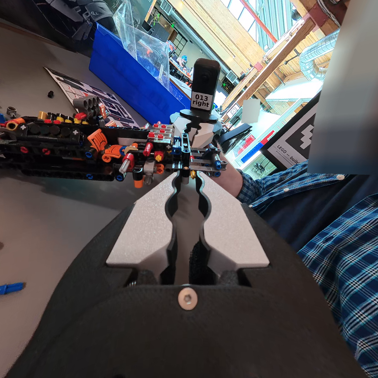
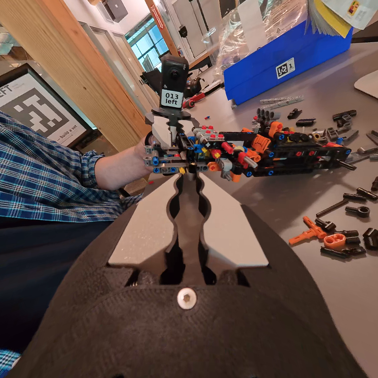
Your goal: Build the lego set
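The lego model (image 1: pixel 61 143) is a long black chassis with orange, red, blue and yellow parts; it also shows in the right wrist view (image 2: pixel 286 151). It stretches over the grey table (image 1: pixel 51 225). My left gripper (image 1: pixel 187 176) is shut on a black upright beam at the model's near end, with a grey pin between its tips. My right gripper (image 2: pixel 189 176) is shut on the same beam from the opposite side. Each gripper faces the other: the right one shows in the left wrist view (image 1: pixel 191 128), the left one in the right wrist view (image 2: pixel 173 131).
A blue bin (image 2: pixel 286 67) with plastic bags stands at the back; it also shows in the left wrist view (image 1: pixel 126 67). A sticker sheet (image 1: pixel 92 96) lies beside it. Loose black and orange parts (image 2: pixel 337 235) lie to the right, a blue pin (image 1: pixel 11 287) to the left. A plaid sleeve (image 2: pixel 51 163) is close by. The gap from one gripper's tips to the other's is roughly 6 cm.
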